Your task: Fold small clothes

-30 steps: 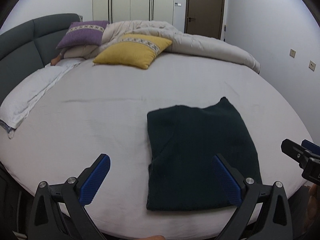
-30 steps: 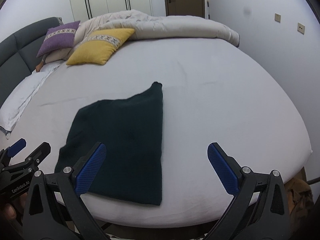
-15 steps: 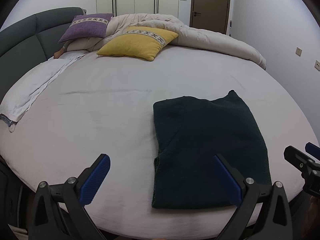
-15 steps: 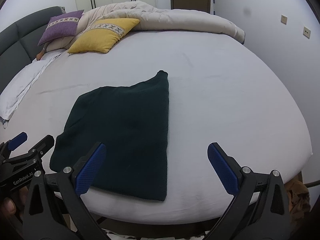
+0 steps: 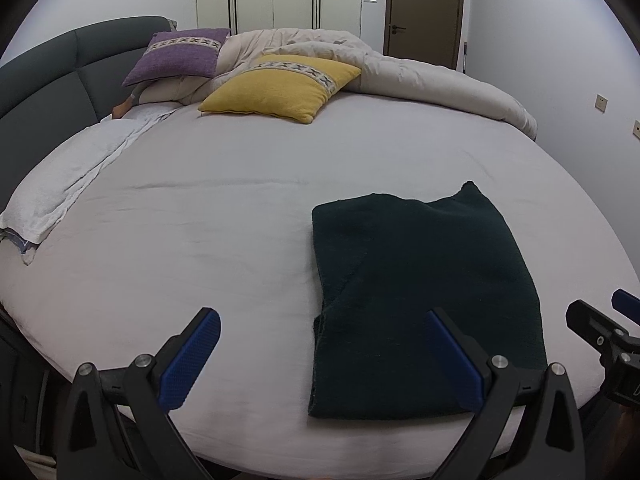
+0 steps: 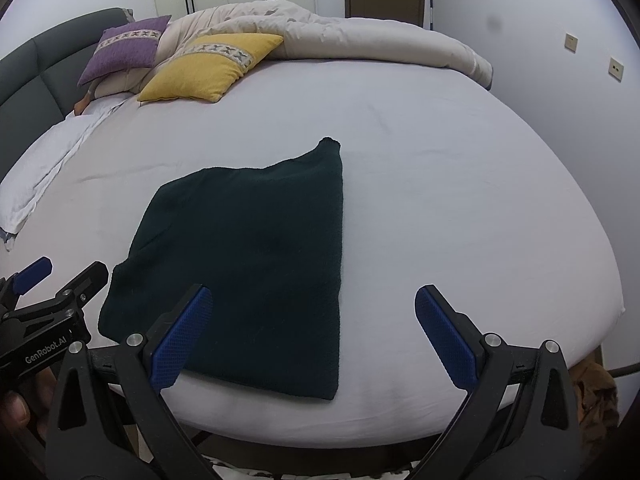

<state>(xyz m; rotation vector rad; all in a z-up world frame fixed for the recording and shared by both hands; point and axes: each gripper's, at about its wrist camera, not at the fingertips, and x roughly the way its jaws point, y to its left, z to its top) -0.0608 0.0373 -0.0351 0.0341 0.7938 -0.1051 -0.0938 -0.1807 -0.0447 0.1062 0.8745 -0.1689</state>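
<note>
A dark green knit garment (image 5: 424, 288) lies folded flat in a rough rectangle near the front edge of the white bed; it also shows in the right wrist view (image 6: 248, 256). My left gripper (image 5: 324, 360) is open and empty, held above the bed's front edge at the garment's front left corner. My right gripper (image 6: 316, 336) is open and empty above the garment's front right corner. Each gripper shows at the edge of the other's view, the right one (image 5: 600, 328) and the left one (image 6: 44, 292).
A yellow pillow (image 5: 280, 84), a purple pillow (image 5: 180, 56) and a bunched beige duvet (image 5: 420, 76) lie at the far side. A white folded cloth (image 5: 68, 188) lies at the left. A grey headboard (image 5: 40, 76) stands at the far left. A wall (image 6: 560, 40) runs along the right.
Both grippers have pulled back and risen a little from the bed, staying open. The garment lies where it was.
</note>
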